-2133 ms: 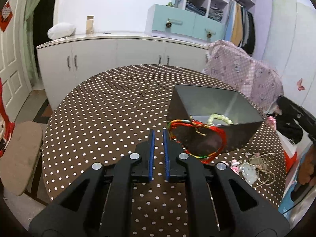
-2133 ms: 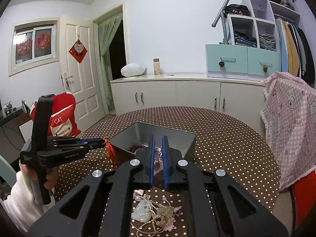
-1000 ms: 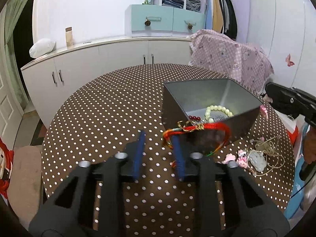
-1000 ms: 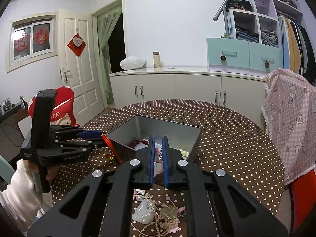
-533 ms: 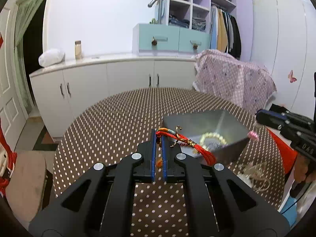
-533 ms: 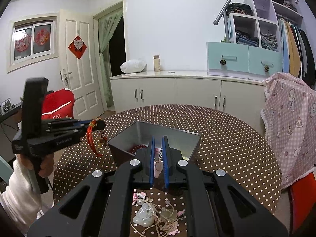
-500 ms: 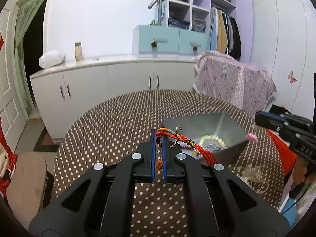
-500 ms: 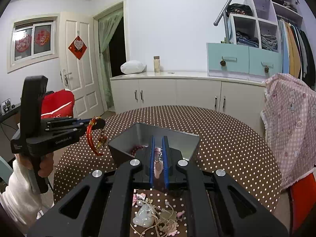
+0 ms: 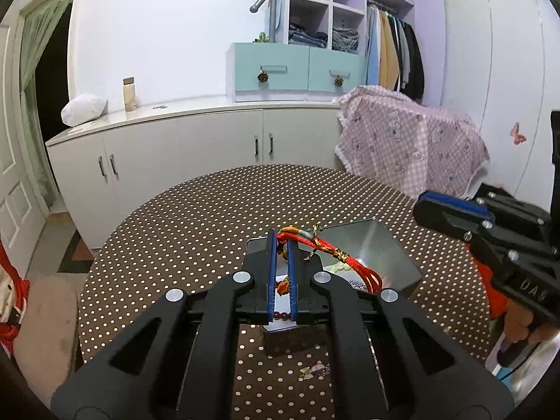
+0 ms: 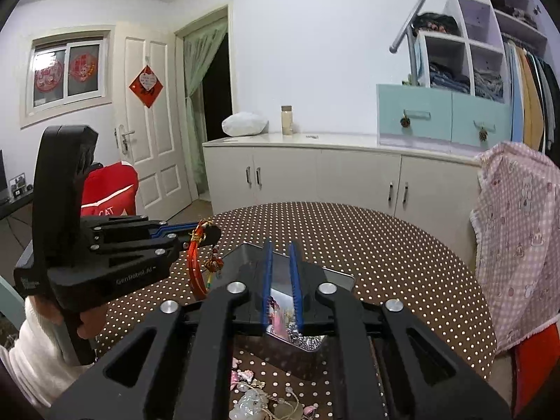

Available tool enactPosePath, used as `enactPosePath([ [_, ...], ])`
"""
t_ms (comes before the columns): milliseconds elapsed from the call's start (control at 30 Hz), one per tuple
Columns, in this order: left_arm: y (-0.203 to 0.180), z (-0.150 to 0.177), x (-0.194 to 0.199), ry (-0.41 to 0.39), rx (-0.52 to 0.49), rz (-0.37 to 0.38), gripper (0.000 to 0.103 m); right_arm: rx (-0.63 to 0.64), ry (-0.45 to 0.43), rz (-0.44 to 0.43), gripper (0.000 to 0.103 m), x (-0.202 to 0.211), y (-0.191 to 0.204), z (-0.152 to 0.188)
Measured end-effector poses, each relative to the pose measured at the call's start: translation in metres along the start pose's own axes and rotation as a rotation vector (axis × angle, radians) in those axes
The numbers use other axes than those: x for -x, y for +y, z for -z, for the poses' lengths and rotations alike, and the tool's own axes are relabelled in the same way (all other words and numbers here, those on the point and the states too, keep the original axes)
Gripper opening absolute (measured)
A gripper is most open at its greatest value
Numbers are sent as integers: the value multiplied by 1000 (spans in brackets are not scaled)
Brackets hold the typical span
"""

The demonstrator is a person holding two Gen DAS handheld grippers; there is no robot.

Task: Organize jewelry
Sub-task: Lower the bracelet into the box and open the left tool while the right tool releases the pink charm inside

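Note:
My left gripper is shut on a red cord bracelet with gold and multicolour accents and holds it in the air above the near-left corner of the grey metal box. The box holds beads and other jewelry. In the right wrist view the left gripper hangs the bracelet beside the box. My right gripper is nearly shut and empty, above the box's near edge. It also shows at the right of the left wrist view.
Loose jewelry lies on the brown polka-dot round table in front of the box: a pale jade pendant with cords and pink charms. White cabinets stand behind the table. A chair with a pink cover stands at the right.
My left gripper opened at the bracelet on the box edge, shut on it, lifted it and moved over the box's corner. The right gripper rose a little.

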State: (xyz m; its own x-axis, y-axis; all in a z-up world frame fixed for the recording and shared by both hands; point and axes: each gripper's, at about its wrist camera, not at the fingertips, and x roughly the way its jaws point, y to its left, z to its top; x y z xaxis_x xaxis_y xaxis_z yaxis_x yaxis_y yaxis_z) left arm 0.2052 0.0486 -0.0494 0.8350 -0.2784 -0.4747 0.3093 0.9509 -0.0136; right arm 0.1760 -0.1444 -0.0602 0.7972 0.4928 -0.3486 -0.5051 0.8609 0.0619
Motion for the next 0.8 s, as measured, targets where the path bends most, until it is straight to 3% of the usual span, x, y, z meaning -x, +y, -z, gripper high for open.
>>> enactPosePath([
  [100,0,1,-4,25,0,-7,7,-34,5,1,23,2,-8,2],
  [133,0,2,-5,32,1,-9,20,-38,6,9,31,3,-9,3],
  [167,1,2,-7,43,0,-7,65,-41,7,16,40,4,-10,3],
  [200,1,3,-7,44,1,-5,81,-45,7,22,44,5,-11,3],
  [233,1,3,-6,28,6,0,85,-49,8,24,46,6,-11,4],
  [800,8,5,2,22,52,-20,85,-67,12,48,47,19,-14,9],
])
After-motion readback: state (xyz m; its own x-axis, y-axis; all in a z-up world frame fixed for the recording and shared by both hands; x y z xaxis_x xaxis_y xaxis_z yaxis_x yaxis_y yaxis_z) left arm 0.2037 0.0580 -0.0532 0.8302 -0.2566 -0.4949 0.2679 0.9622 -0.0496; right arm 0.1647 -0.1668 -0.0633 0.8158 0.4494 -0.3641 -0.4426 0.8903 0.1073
